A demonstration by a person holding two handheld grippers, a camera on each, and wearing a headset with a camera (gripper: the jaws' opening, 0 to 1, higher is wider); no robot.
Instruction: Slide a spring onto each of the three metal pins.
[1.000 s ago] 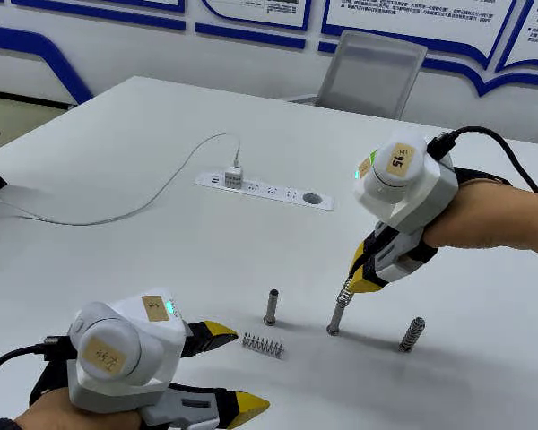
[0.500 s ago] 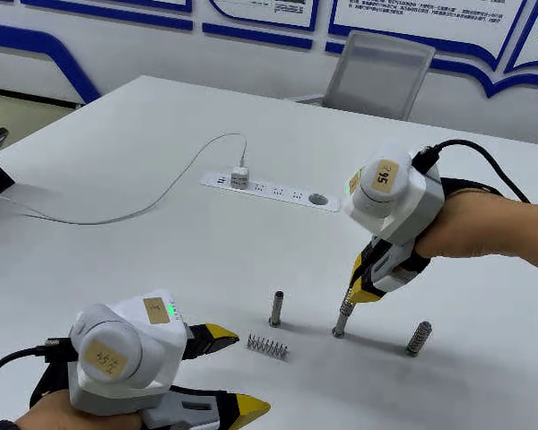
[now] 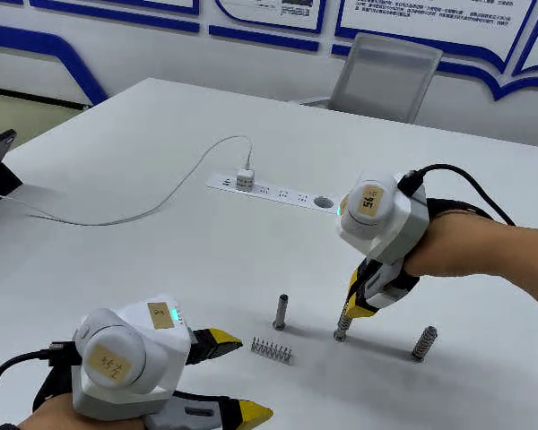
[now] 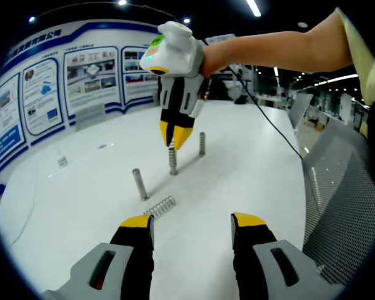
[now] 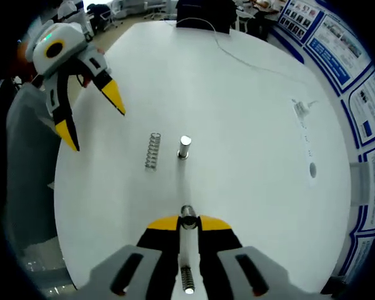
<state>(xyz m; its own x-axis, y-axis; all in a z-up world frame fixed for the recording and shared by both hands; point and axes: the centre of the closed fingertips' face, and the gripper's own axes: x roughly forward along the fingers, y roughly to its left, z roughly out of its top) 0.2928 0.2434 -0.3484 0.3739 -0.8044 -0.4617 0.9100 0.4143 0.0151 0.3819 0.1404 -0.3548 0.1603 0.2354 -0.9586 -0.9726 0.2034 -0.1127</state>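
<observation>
Your right gripper [image 3: 357, 307] has its jaws pinched close on the spring [image 3: 343, 321], which sits over the middle pin [image 4: 173, 169]. Line the jaws up with the pin's axis and ease the coil straight down toward the table [image 3: 161, 242], since by my judgement an angled push could tip the pin or buckle the coil. Your left gripper [image 4: 190, 226] hovers with its jaws wide apart near the loose spring [image 4: 159, 206], which lies just beside the bare pin [image 4: 139, 183], and the far pin [image 3: 422, 342] already wears its own coil.
</observation>
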